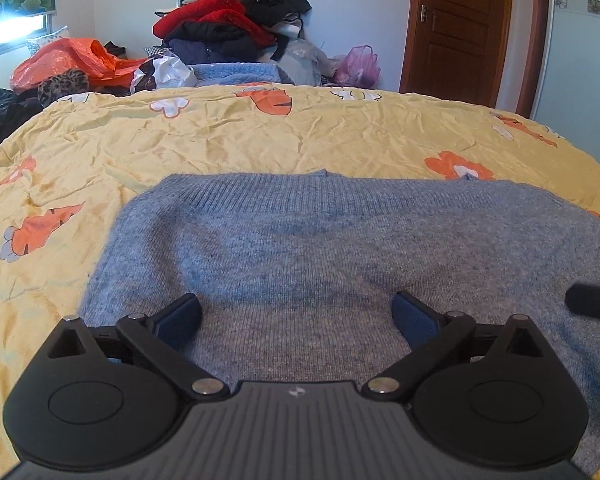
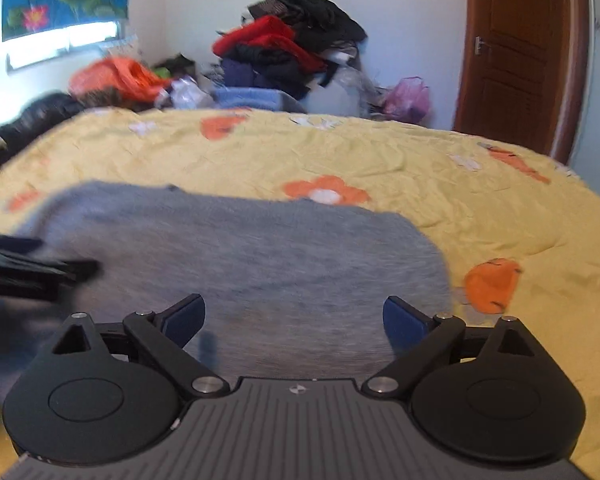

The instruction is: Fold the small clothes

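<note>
Left wrist: sweater (image 1: 300,248) flat (unfolded).

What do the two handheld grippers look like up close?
Both match: the left gripper and right gripper have matte black linkage arms with silver pivot pins, two round black side housings, a ribbed dark grey centre plate with a small white logo, and dark blue textured finger pads. No cables or sleeves visible.

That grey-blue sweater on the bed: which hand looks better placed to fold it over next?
Probably the right gripper: the sweater's side edge lies just beside its open fingers, while the left gripper hangs open over mid-fabric.
</note>
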